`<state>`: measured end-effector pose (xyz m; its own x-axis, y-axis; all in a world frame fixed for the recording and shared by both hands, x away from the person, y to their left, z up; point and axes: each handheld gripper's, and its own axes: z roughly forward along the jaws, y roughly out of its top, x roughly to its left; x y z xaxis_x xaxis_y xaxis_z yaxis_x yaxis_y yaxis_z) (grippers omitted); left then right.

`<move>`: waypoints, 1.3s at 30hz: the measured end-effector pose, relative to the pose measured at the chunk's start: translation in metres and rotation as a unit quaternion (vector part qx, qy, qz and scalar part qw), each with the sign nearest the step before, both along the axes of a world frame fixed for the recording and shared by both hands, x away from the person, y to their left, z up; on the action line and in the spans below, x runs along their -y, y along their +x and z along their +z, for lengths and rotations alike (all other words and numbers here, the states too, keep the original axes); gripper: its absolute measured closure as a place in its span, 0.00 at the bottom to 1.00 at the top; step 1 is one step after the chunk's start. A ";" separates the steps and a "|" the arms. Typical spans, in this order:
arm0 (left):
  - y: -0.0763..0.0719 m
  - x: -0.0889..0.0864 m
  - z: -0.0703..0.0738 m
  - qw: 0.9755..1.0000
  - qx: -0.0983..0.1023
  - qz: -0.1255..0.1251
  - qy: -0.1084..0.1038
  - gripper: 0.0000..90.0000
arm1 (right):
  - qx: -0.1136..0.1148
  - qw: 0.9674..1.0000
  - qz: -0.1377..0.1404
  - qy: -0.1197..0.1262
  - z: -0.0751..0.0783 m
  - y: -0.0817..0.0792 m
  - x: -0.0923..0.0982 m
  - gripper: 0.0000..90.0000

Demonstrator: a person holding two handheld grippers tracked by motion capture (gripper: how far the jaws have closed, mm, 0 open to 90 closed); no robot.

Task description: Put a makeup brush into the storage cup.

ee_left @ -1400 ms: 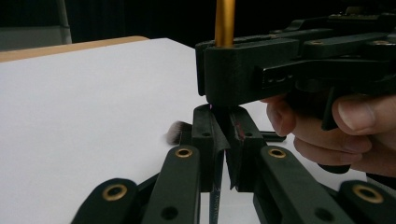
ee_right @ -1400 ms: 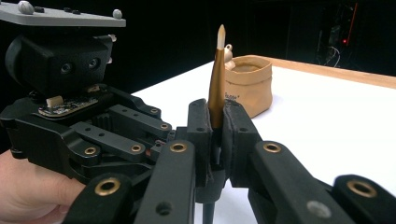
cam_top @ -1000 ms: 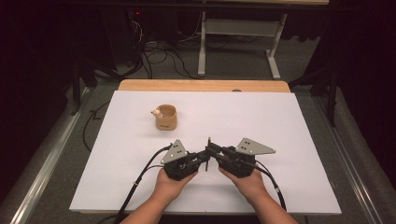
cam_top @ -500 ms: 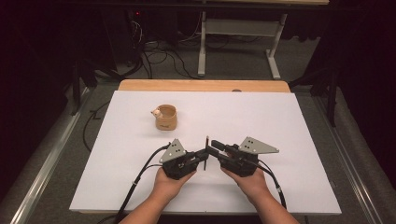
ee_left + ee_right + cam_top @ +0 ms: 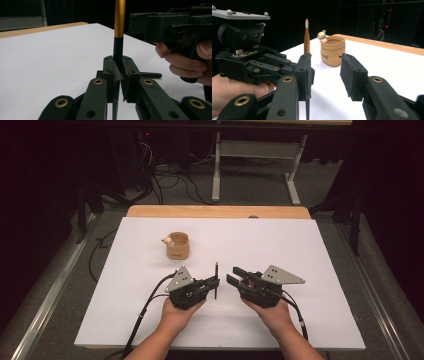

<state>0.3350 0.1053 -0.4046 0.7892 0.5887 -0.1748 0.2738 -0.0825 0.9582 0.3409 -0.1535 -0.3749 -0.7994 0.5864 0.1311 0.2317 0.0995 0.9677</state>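
I see L gripper (image 5: 216, 287) clamped tight on the pen (image 5: 216, 279), gold/black barrel upright between its pads, near table (image 5: 320, 250) front-centre. R gripper (image 5: 235, 275) jaws have just been opening, nothing between them, just beside pen. Cup (image 5: 177, 245) w/ small figure sits well apart, back-left.

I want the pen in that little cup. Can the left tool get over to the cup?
Probably yes. The left tool is shut on the pen, and bare white table lies between it and the cup, nothing in between.
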 end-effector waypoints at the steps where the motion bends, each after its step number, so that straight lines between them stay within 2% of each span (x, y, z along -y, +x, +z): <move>1: 0.000 -0.001 0.000 1.000 0.000 0.001 0.000 0.92 | -0.004 1.000 -0.003 -0.001 0.000 0.000 0.001 0.68; 5: 0.002 -0.005 0.001 1.000 0.002 0.008 0.000 0.92 | 0.001 1.000 -0.006 -0.007 0.001 0.002 0.004 0.62; 9: 0.002 -0.006 0.001 1.000 0.003 0.011 0.002 0.92 | 0.000 1.000 -0.020 -0.011 0.000 0.002 0.005 0.55; 16: 0.002 -0.008 0.002 1.000 0.005 0.013 0.001 0.92 | 0.008 0.999 -0.031 -0.019 0.001 0.003 0.010 0.48; 18: 0.003 -0.010 0.003 1.000 0.004 0.016 0.002 0.92 | 0.012 0.999 -0.036 -0.020 0.001 0.004 0.012 0.42; 23: 0.004 -0.013 0.004 1.000 0.003 0.019 -0.001 0.92 | 0.010 0.999 -0.042 -0.016 0.001 0.005 0.019 0.34; 30: 0.003 -0.016 0.007 1.000 0.006 0.023 -0.005 0.92 | 0.005 0.998 -0.067 -0.017 0.000 0.007 0.038 0.22; 39: 0.004 -0.021 0.009 1.000 0.006 0.026 -0.009 0.92 | 0.008 0.996 -0.086 -0.033 0.000 0.006 0.053 0.17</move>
<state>0.3391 0.1262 -0.3955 0.7603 0.6253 -0.1759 0.2655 -0.0519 0.9627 0.3471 -0.2069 -0.3746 -0.6878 0.7219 0.0763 0.2355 0.1225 0.9641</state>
